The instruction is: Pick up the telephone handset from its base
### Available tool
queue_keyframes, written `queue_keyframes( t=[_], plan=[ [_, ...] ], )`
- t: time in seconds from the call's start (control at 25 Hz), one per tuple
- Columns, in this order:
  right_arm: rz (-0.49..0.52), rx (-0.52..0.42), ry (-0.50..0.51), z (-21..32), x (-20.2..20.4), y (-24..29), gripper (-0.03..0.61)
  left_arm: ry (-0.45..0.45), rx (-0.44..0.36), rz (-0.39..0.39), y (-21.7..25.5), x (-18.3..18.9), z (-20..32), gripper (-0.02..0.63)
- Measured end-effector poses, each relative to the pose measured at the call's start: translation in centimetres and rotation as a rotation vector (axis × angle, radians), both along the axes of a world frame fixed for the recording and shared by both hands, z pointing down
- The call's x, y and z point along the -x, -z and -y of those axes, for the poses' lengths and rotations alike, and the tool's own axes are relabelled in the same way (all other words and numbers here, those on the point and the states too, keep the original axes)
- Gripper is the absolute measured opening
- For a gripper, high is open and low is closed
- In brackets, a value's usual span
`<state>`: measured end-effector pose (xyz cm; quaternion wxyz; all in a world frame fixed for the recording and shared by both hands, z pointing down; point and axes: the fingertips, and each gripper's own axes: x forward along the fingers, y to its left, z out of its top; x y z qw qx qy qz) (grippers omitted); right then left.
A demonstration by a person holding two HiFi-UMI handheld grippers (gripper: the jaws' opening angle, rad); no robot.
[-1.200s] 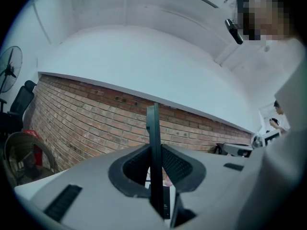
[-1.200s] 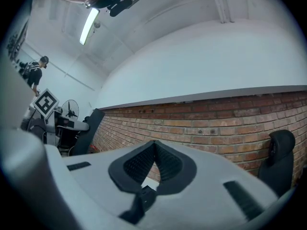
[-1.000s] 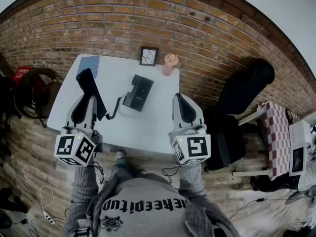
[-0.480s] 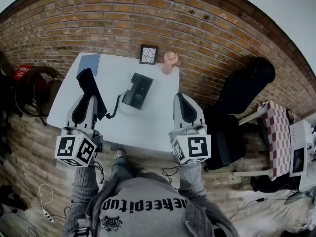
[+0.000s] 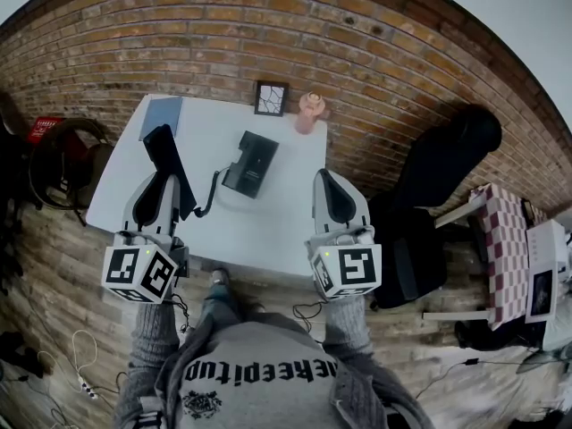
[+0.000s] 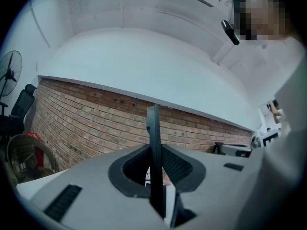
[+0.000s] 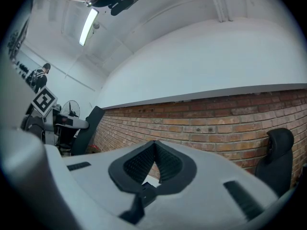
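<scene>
One handset [image 5: 168, 161] is clamped by the left gripper [image 5: 164, 180]; the right gripper [image 5: 323, 177] is closed, empty. One base [image 5: 249, 165] is seen mid-way across the table [image 5: 268, 231], one frame [image 5: 269, 99] at its far edge.

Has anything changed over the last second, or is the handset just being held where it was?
Nothing has visibly changed. The left gripper still clamps the handset, held up off its base with the cord trailing to it. The right gripper stays shut and empty. The base and the picture frame lie as before.
</scene>
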<state>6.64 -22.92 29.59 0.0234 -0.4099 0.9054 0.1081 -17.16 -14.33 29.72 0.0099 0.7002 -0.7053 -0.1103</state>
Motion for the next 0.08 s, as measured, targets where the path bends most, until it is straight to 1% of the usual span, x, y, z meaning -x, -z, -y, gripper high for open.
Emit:
queue_keyframes(
  t=[0.08],
  plan=[
    [-0.001, 0.0, 0.003, 0.1, 0.11, 0.01, 0.005, -0.001, 0.002, -0.002, -0.09, -0.06, 0.14, 0.069]
  ],
)
